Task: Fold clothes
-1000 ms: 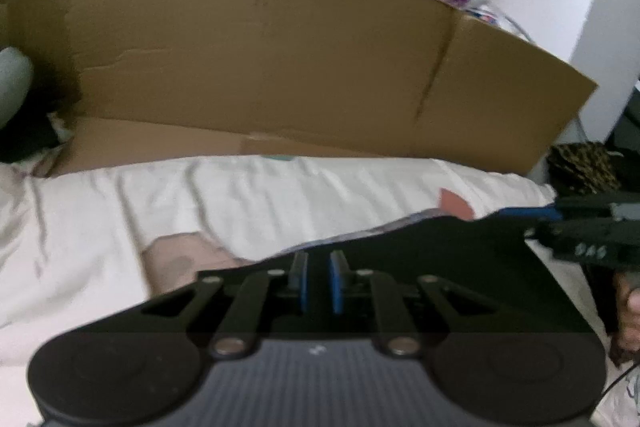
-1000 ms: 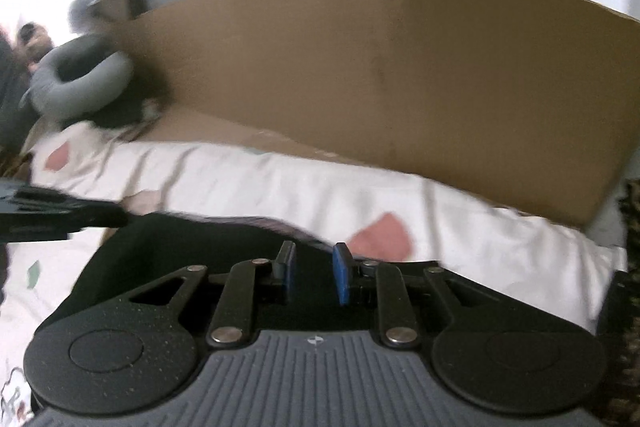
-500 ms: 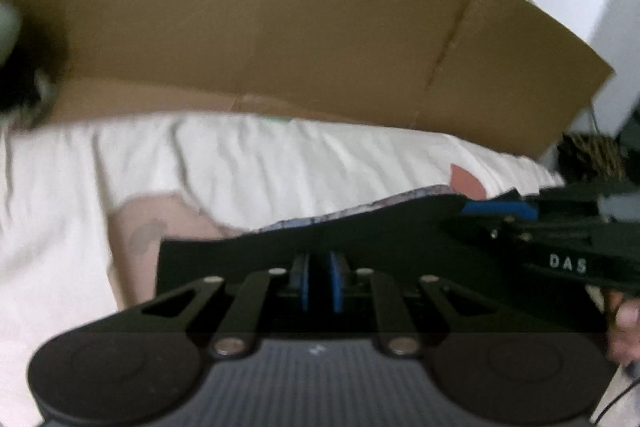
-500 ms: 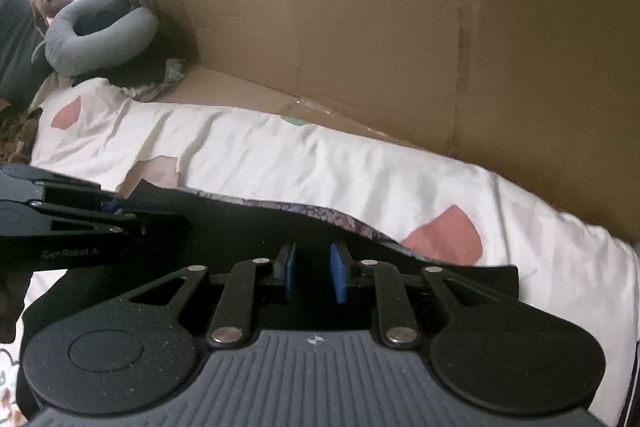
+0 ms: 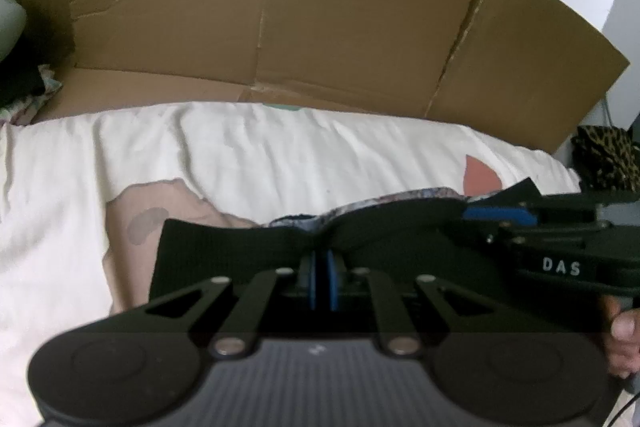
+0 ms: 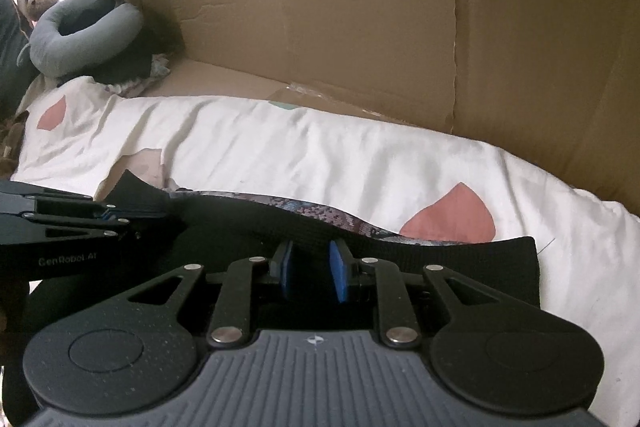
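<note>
Since a moment ago, the black garment (image 5: pixel 248 247) has been drawn out flatter and wider across the white bedsheet (image 5: pixel 300 155), and the right gripper (image 6: pixel 312 273) has parted its blue pads slightly. The left gripper (image 5: pixel 322 281) is clenched on the garment's thick black band, its blue pads nearly meeting, while the right gripper's pads sit a little apart with the band's edge lying between them; whether they still pinch it cannot be told. Behind the bed stands a brown cardboard wall (image 6: pixel 380 7), with a grey neck pillow (image 6: pixel 80 31) at its left end.
</note>
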Action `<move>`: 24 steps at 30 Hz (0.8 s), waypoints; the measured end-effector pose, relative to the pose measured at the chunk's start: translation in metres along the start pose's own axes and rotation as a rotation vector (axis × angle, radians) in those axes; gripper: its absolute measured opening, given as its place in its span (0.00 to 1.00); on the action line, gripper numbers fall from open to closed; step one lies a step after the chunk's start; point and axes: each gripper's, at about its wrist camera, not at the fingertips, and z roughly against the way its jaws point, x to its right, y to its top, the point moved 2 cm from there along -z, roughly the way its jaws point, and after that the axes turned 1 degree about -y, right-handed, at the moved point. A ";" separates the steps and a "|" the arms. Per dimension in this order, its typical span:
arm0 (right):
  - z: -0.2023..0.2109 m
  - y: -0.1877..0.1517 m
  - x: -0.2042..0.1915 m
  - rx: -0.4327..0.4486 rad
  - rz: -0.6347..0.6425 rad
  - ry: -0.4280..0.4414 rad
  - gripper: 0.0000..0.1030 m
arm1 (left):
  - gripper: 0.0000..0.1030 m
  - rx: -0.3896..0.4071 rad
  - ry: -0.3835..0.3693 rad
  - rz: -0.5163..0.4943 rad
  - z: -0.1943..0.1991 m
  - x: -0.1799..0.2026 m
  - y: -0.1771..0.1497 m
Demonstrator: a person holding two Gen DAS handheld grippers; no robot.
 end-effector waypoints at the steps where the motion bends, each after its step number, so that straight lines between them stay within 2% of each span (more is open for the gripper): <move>1: 0.000 0.000 0.000 -0.002 -0.004 0.001 0.25 | 0.09 -0.004 0.005 0.003 0.001 0.001 0.001; 4: 0.002 0.005 -0.005 0.003 0.019 -0.029 0.26 | 0.09 0.021 0.027 0.004 0.013 0.006 0.005; 7: 0.019 0.008 -0.008 0.068 0.073 -0.034 0.26 | 0.17 0.068 0.011 -0.001 0.033 0.013 0.006; 11: 0.045 0.010 0.006 0.120 0.015 -0.016 0.26 | 0.18 0.066 -0.004 -0.022 0.060 0.022 0.011; 14: 0.065 0.007 0.010 0.161 -0.008 -0.022 0.26 | 0.26 0.060 -0.021 -0.034 0.076 0.028 0.008; 18: 0.083 -0.002 0.010 0.188 -0.005 -0.023 0.26 | 0.27 0.047 -0.037 -0.037 0.078 0.037 -0.010; 22: 0.091 -0.014 0.004 0.173 0.008 -0.006 0.26 | 0.27 0.077 -0.050 -0.039 0.070 0.042 -0.028; 24: 0.089 -0.020 -0.001 0.155 0.026 0.000 0.27 | 0.27 0.068 -0.071 -0.023 0.064 0.043 -0.032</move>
